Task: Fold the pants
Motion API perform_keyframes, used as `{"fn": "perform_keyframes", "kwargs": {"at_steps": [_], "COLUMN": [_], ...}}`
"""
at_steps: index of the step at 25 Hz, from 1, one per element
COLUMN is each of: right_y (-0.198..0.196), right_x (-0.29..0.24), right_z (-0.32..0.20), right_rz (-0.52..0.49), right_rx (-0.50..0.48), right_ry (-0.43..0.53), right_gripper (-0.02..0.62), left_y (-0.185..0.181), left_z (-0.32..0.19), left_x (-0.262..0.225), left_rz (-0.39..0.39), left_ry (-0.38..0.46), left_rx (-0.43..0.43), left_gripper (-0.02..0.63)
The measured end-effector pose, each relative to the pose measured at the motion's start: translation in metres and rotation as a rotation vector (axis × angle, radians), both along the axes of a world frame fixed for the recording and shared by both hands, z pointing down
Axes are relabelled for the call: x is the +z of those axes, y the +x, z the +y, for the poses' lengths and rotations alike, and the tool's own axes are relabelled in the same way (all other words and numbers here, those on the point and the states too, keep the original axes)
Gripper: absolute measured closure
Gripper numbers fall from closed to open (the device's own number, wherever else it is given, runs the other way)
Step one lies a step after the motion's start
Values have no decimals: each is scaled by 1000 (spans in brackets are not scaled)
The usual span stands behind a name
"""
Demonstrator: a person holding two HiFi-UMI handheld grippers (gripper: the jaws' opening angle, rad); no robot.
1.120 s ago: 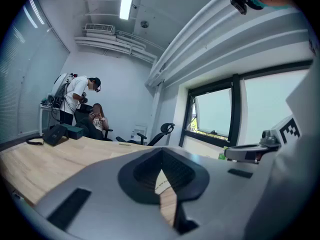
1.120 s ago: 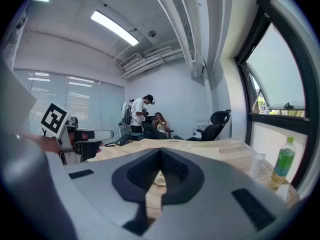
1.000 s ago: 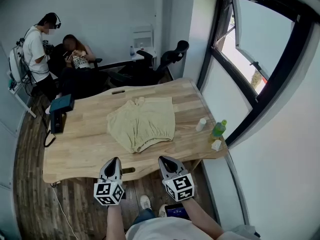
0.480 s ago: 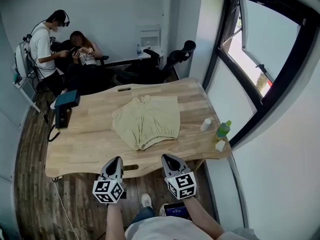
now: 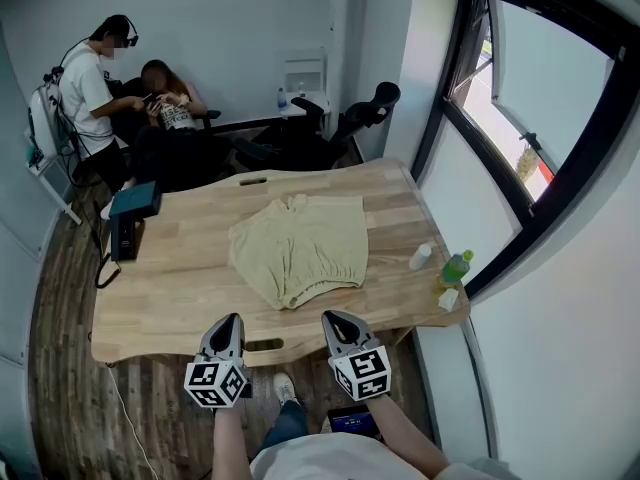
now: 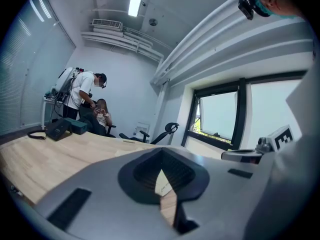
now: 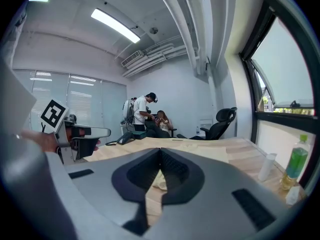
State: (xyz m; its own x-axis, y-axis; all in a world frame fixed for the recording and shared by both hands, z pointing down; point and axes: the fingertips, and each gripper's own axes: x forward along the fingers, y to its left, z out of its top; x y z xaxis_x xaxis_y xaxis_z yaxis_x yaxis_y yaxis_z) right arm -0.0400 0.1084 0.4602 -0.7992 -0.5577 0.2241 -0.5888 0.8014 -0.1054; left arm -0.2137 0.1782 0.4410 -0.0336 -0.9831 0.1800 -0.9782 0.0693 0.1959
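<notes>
A pair of pale yellow-green short pants [image 5: 300, 248] lies spread flat in the middle of the wooden table [image 5: 170, 288], waistband toward the far side. My left gripper [image 5: 231, 321] and right gripper [image 5: 330, 319] are held side by side just off the table's near edge, short of the pants. Both are shut with nothing between the jaws. In the right gripper view a strip of the pants [image 7: 159, 180] shows through the jaw notch, with the left gripper [image 7: 75, 134] at the left. The left gripper view shows mostly its own shut jaws and the table [image 6: 45, 151].
A white bottle [image 5: 421, 256], a green bottle [image 5: 455, 267] and a small white item [image 5: 447, 299] stand at the table's right edge by the window. A teal-lidded dark box [image 5: 130, 218] with a cable sits at the left. Two people [image 5: 95, 98] and office chairs [image 5: 360, 113] are beyond the table.
Both grippers, still shut, have edged a little forward toward the table's near edge. The head view has shifted slightly. The pants have not moved.
</notes>
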Motion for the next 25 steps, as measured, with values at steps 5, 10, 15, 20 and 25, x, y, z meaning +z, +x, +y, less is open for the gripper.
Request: {"fn": "perform_keyframes", "kwargs": {"at_steps": [5,10,15,20,25], "right_y": [-30,-71,-105,-126,-136], "right_x": [9,14,25,38,44], "right_z": [-30,-58,-87,-103,-112], "right_rz": [22,43,70,99,127], "right_rx": [4,-13,21,45,37], "right_ry": [-13,-25,-51,-62,-57], "right_gripper": [589,589,589,589,589], "left_y": [-34,-75,-108,-128,-134], "left_z": [-29,-72,-113,-139,-163], "left_x": [13,20,28,40,49], "left_rz": [20,56,78,120,126], "left_ry": [-9,-9,-26,-32,-47], "left_rx": [-3,4,45,82,129], "left_gripper": [600,600,600,598,598]}}
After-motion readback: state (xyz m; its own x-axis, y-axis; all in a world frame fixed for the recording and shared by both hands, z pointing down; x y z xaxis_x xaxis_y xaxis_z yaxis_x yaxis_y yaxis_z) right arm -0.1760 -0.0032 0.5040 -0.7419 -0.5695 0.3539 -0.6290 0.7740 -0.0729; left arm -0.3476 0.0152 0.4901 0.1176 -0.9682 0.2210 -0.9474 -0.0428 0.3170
